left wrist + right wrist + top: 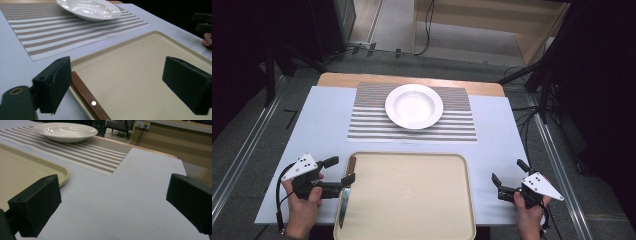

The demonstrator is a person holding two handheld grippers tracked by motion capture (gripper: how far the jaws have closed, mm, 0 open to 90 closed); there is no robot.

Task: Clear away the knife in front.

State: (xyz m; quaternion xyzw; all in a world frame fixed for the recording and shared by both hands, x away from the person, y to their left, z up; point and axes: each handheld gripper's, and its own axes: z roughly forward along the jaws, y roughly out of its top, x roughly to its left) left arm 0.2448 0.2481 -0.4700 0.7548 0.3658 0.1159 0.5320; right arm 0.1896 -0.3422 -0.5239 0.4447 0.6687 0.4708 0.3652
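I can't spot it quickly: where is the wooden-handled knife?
The wooden-handled knife lies along the left rim of the beige tray in the high view, beside the open left gripper.

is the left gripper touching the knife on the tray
Apart. In the left gripper view, the left gripper stands open, its pads clear of the knife lying along the tray edge.

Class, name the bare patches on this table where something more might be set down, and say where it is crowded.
Free: most of the beige plastic tray; white tabletop on its right. Crowded: the tray's left rim, where a wooden-handled knife lies beneath the open left gripper.
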